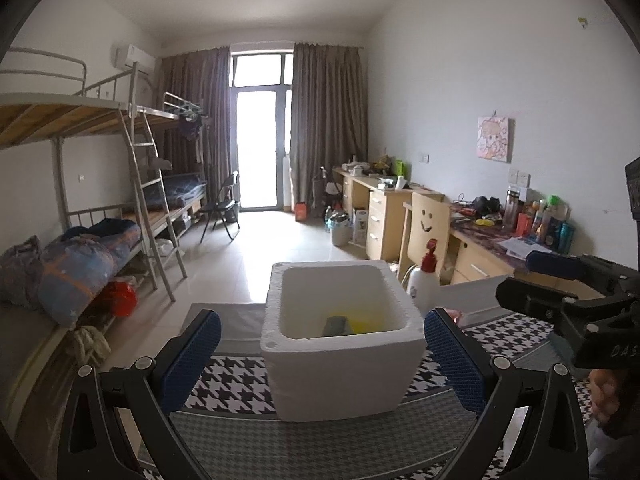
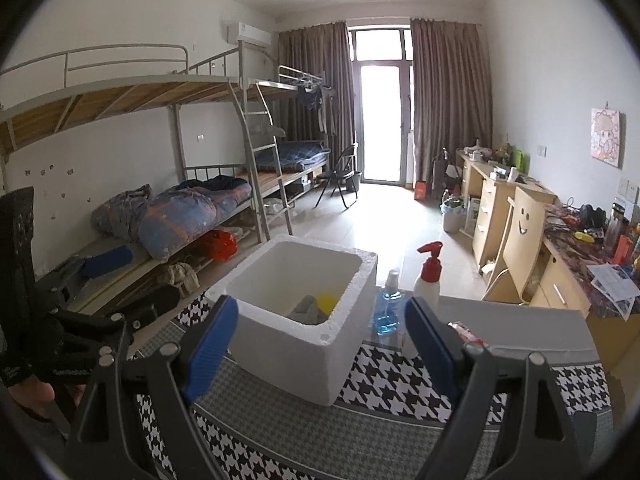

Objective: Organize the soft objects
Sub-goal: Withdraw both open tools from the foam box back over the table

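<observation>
A white foam box (image 1: 344, 376) stands on a houndstooth cloth (image 1: 232, 384). Inside it lie a grey soft object (image 1: 336, 326) and a yellow one (image 1: 364, 322). My left gripper (image 1: 320, 356) is open and empty, its blue pads either side of the box's near wall. In the right wrist view the box (image 2: 296, 344) stands just ahead, with the grey object (image 2: 306, 310) and the yellow one (image 2: 327, 303) inside. My right gripper (image 2: 320, 340) is open and empty in front of the box. Each gripper shows in the other's view, the right one (image 1: 560, 284) and the left one (image 2: 92, 280).
A white spray bottle with a red top (image 2: 428, 276) and a blue liquid bottle (image 2: 388, 308) stand right of the box. Bunk beds with bedding (image 2: 180, 212) line the left wall. Desks (image 2: 500, 208) and a chair (image 2: 524, 236) line the right wall.
</observation>
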Tool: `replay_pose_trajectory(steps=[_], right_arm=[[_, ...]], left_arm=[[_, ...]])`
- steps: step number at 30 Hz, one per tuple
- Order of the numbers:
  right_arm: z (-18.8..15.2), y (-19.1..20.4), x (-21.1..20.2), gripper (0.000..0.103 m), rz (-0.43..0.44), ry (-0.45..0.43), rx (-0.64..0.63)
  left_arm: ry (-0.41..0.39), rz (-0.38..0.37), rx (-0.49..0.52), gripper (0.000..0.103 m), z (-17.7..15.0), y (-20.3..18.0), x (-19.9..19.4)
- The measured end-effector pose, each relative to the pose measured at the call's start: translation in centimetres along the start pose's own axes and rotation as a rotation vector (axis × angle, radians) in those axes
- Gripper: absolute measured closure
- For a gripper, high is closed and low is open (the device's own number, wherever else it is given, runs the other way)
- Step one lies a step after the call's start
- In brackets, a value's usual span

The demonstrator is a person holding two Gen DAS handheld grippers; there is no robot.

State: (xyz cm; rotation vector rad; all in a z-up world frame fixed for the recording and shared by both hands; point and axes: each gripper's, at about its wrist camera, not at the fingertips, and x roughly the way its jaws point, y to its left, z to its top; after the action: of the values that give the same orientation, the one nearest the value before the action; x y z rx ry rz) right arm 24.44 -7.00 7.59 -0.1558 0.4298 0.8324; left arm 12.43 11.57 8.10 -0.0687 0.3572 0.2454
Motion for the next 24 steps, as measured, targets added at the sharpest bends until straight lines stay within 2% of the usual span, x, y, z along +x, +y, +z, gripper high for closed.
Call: replay_pose_trajectory(steps=[8,24], right_arm=[[-1.0,-0.2,-1.5,0.015,-0.003,-0.024,0.006],[-3.1,-0.7,-4.2,0.015,-0.084,-0.080,0.007]], left_arm=[[-0.032,-0.016,0.017,0.001,-0.4,-1.3,-1.3],[-0.062,-0.048,0.034,0.001,-1.8,-3.2,-2.7]])
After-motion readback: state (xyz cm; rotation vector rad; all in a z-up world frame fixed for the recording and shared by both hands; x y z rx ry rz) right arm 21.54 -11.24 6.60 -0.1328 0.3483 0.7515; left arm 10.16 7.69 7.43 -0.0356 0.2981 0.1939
